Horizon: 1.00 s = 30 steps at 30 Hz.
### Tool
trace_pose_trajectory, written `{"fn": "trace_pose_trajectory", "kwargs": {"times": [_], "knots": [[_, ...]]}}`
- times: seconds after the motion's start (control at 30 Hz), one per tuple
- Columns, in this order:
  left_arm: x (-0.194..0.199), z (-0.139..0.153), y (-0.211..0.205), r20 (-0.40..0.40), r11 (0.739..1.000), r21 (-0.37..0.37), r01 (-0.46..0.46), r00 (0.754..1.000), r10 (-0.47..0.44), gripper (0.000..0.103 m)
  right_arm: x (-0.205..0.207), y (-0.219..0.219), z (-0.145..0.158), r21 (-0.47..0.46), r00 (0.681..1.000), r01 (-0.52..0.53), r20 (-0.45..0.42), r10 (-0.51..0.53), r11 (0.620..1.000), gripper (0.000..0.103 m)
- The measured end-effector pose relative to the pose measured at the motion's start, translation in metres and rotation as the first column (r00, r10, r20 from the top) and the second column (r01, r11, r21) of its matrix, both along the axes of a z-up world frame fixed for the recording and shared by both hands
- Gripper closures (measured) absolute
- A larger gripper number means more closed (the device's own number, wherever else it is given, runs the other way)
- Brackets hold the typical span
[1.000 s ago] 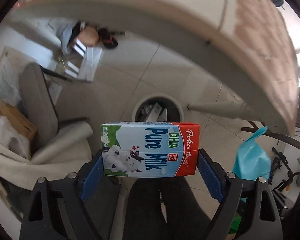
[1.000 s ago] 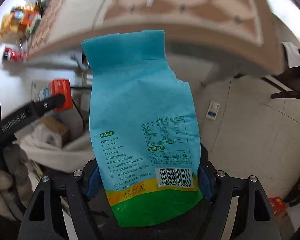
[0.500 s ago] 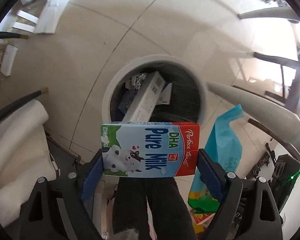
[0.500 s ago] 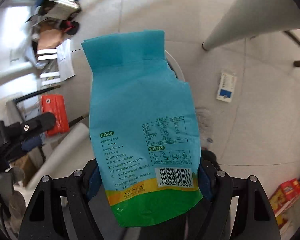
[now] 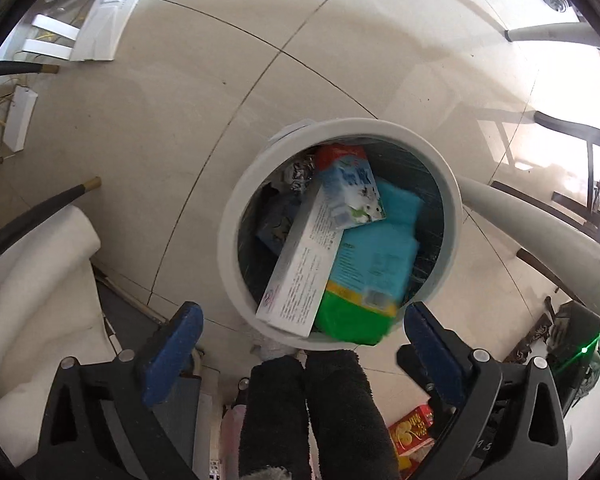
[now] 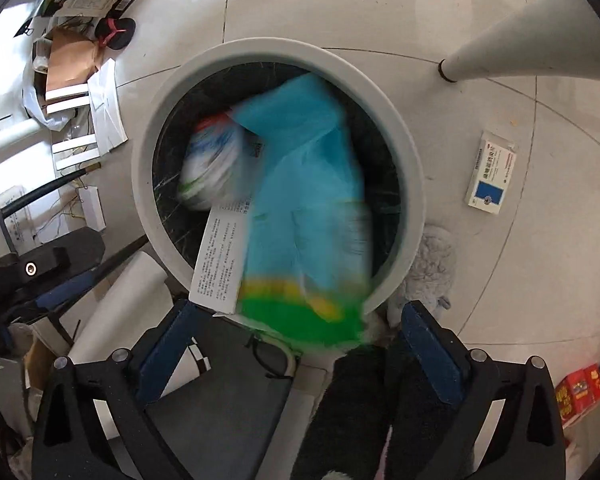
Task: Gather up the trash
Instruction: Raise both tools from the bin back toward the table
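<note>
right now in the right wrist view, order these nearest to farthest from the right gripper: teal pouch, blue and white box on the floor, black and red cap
1. teal pouch, blurred, in the bin just ahead of the right gripper.
2. blue and white box, on the floor, right of the bin.
3. black and red cap, far upper left among the clutter.

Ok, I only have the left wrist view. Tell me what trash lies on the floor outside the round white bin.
Observer: A small white-and-blue cardboard box lies flat on the pale floor tiles, apart from the round white bin, on its right in the right wrist view.
Operator: Report the right claw.
Observer: The right claw is open and holds nothing, above the bin's near rim.
</note>
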<state>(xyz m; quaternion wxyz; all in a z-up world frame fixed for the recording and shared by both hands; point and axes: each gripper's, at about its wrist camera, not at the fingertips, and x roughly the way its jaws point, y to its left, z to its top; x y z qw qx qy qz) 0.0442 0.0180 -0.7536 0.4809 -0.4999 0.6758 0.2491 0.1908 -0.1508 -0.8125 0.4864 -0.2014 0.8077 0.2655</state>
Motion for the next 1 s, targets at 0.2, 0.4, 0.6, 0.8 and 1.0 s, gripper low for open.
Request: {"fn": "trace_pose_trajectory", "kwargs": {"times": [0.2,0.4,0.6,0.8,1.0], "knots": [[-0.005,0.039,-0.016,-0.048,0.980,0.176,0.089,0.996,-0.081,0.000,-0.003,-0.001,0.036,-0.017,0.990,-0.080,0.116,0.081,0.997,0.000],[-0.016,0.078,-0.037,-0.087,0.955,0.263,0.139,0.989,-0.120,0.000,-0.003,-0.008,0.085,-0.024,0.963,-0.127,0.235,0.130,0.992,0.000],[-0.026,0.124,-0.056,-0.076,0.944,0.299,0.137,0.990,-0.120,0.000,0.001,-0.020,0.139,0.007,0.946,-0.153,0.291,0.145,0.988,0.000],[-0.033,0.173,-0.075,-0.063,0.933,0.326,0.154,0.988,-0.141,0.000,-0.006,-0.035,0.196,0.039,0.933,-0.183,0.321,0.161,0.982,0.000],[-0.044,0.238,-0.095,-0.041,0.929,0.340,0.149,0.989,-0.144,0.000,-0.016,-0.055,0.271,0.081,0.929,-0.191,0.337,0.153,0.978,0.000]]}}
